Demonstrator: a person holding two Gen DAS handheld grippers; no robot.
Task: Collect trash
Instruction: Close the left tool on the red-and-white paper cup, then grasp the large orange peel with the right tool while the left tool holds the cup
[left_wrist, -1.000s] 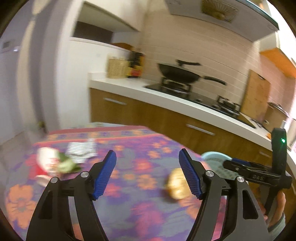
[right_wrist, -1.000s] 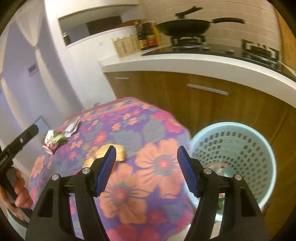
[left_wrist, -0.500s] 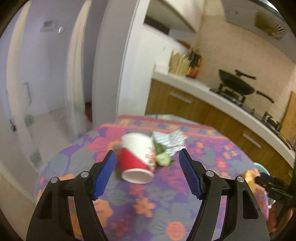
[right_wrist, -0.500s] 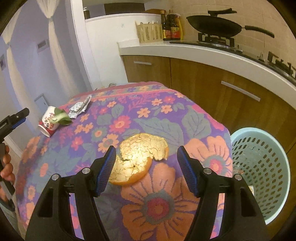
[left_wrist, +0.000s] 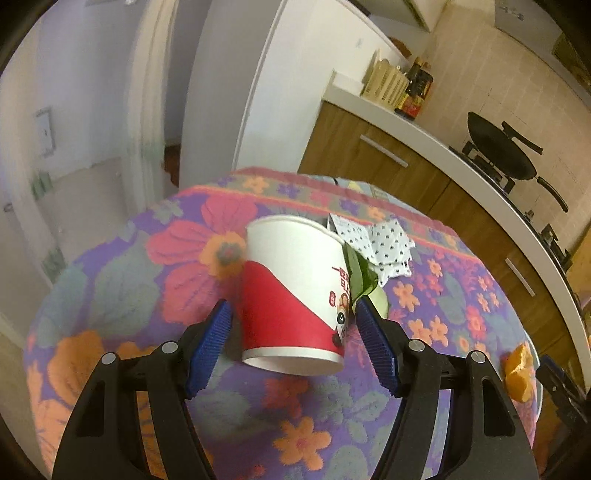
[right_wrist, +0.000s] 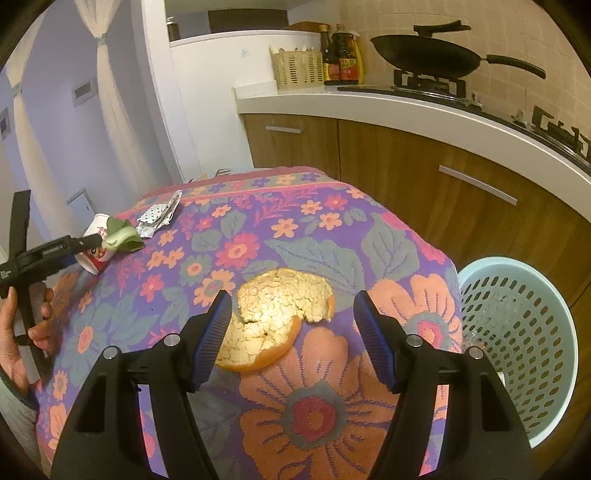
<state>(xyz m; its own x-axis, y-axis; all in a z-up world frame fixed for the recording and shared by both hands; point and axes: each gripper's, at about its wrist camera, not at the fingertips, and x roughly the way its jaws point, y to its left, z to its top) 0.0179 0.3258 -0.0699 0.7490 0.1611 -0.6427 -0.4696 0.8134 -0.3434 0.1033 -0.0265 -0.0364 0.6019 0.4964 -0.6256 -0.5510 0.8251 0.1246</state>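
A red and white paper cup (left_wrist: 295, 295) lies on its side on the floral tablecloth (left_wrist: 147, 302), its base towards me. My left gripper (left_wrist: 291, 332) is open, one finger on each side of the cup, not touching it. A green leaf (left_wrist: 364, 277) and a spotted wrapper (left_wrist: 380, 247) lie just beyond the cup. My right gripper (right_wrist: 291, 328) is open over a piece of orange peel (right_wrist: 273, 325), which lies between its fingers. The cup also shows in the right wrist view (right_wrist: 94, 247). The peel also shows in the left wrist view (left_wrist: 519, 373).
A pale blue perforated trash basket (right_wrist: 524, 339) stands on the floor beside the table's right edge. Wooden kitchen cabinets (right_wrist: 406, 173) with a white counter, a wok (right_wrist: 424, 51) and bottles run behind the table. A doorway (left_wrist: 92, 129) opens to the left.
My left gripper swung left from the peel and closed in on the paper cup, which now sits between its fingers. My right gripper swung from the basket to the peel and came closer.
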